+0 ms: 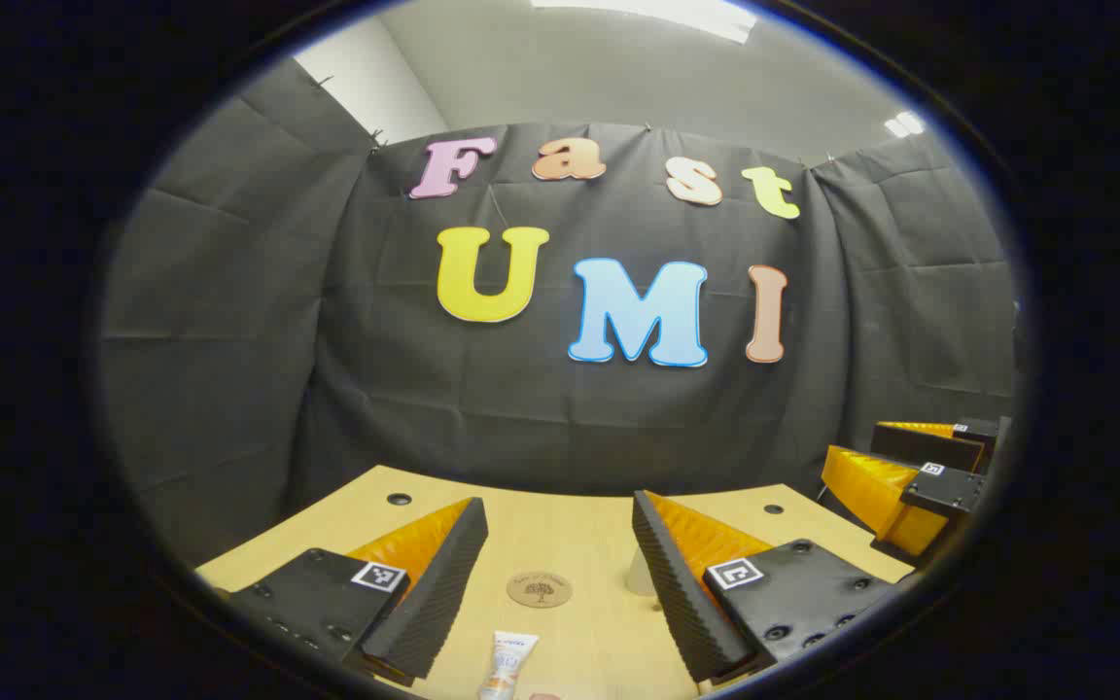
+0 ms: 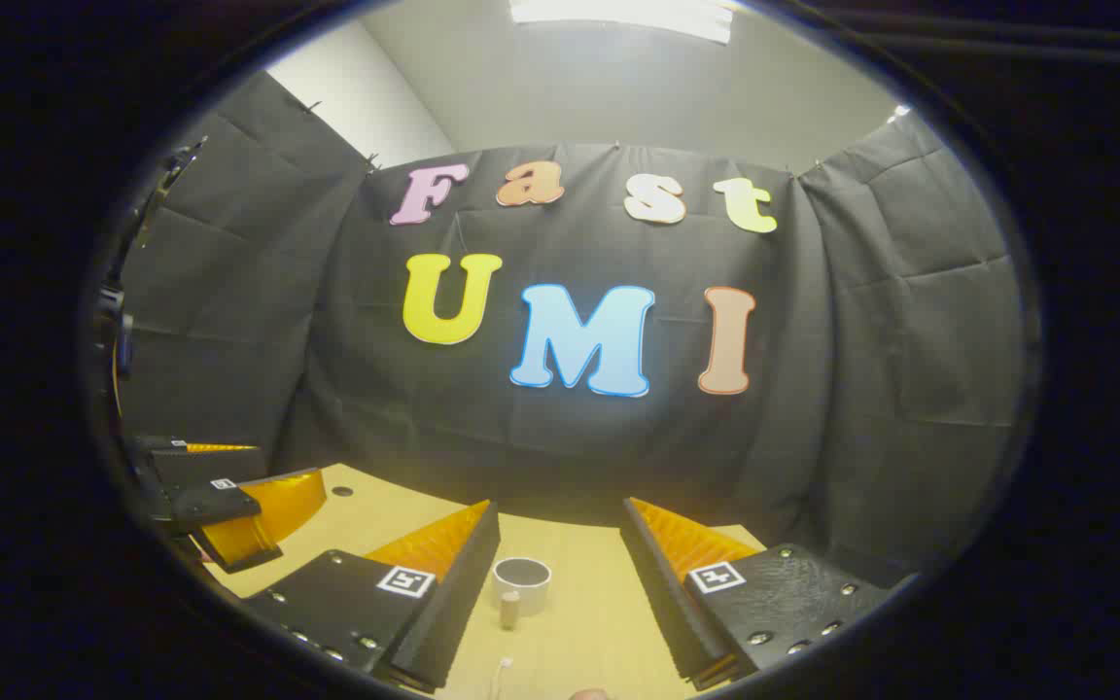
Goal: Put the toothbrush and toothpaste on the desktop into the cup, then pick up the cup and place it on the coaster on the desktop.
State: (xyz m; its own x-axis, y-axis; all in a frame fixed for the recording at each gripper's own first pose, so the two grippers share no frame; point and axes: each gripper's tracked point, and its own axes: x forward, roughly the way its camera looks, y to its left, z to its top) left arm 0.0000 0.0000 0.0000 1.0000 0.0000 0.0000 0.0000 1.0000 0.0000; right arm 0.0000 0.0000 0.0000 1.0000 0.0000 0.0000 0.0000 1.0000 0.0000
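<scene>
Left gripper view, near to far: left gripper low over the desktop, jaws spread wide, nothing between them. Toothpaste tube lying flat at the near edge of the desktop, between the fingers' bases, untouched. Round wooden coaster just past it, mid-desktop, bare. Pale shape beside the right-hand finger, half hidden, cannot tell what. Two small holes near the desktop's far corners. Right gripper off at the desktop's right edge.

Right gripper view, near to far: right gripper also low, jaws spread wide, empty. Thin white piece at the near edge, likely the toothbrush, too small to be sure. Small tan cylindrical item standing just in front of the cup. White cup upright mid-desktop, dark inside, between the fingers but apart from both. Left gripper at the desktop's left edge. Black cloth wall behind everything.
</scene>
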